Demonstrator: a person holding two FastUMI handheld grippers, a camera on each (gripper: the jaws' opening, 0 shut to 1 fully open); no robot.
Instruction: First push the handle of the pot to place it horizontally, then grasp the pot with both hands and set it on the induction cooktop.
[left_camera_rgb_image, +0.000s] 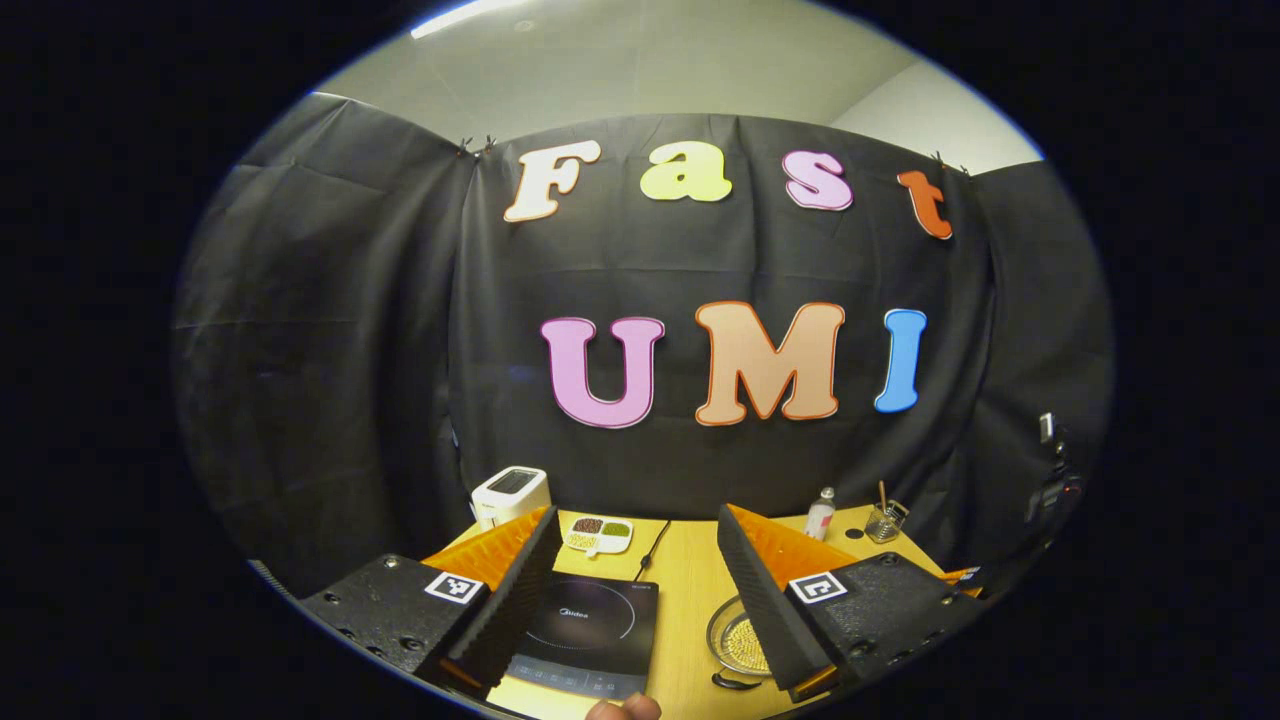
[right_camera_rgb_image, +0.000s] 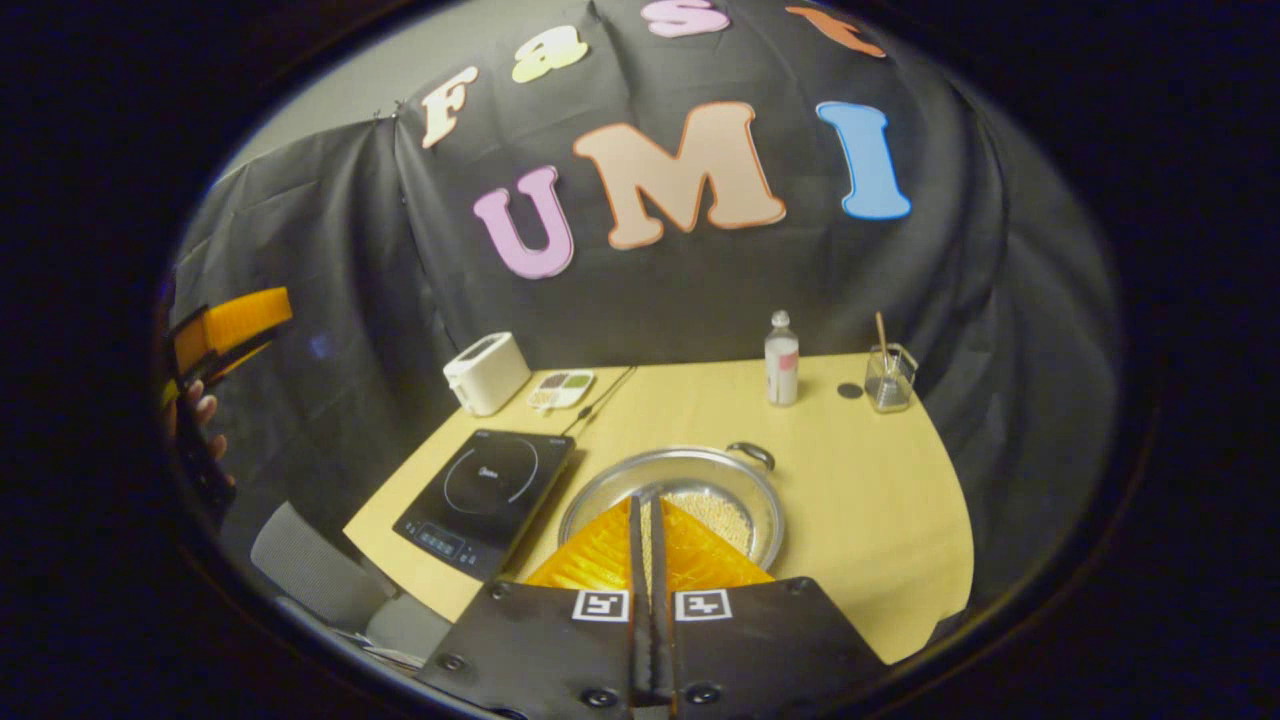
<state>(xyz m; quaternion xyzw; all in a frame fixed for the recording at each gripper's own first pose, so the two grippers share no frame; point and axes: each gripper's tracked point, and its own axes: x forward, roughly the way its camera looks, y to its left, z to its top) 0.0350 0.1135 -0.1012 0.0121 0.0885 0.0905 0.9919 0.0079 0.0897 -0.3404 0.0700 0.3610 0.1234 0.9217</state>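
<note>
Here, a yellow table (right_camera_rgb_image: 860, 480) holds a black induction cooktop (right_camera_rgb_image: 487, 490) with a shallow steel pot (right_camera_rgb_image: 672, 500) of pale grains just beside it, to its right. The right gripper (right_camera_rgb_image: 650, 520) hovers above the pot, jaws pressed together and empty. The left gripper (left_camera_rgb_image: 635, 580), jaws wide, is raised over the cooktop. A careless push on the far handle (right_camera_rgb_image: 752, 453) could slide the pot and scatter grains. The near handle is hidden behind the fingers.

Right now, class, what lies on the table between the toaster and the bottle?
In the right gripper view, a small snack dish sits between toaster and bottle.
</note>
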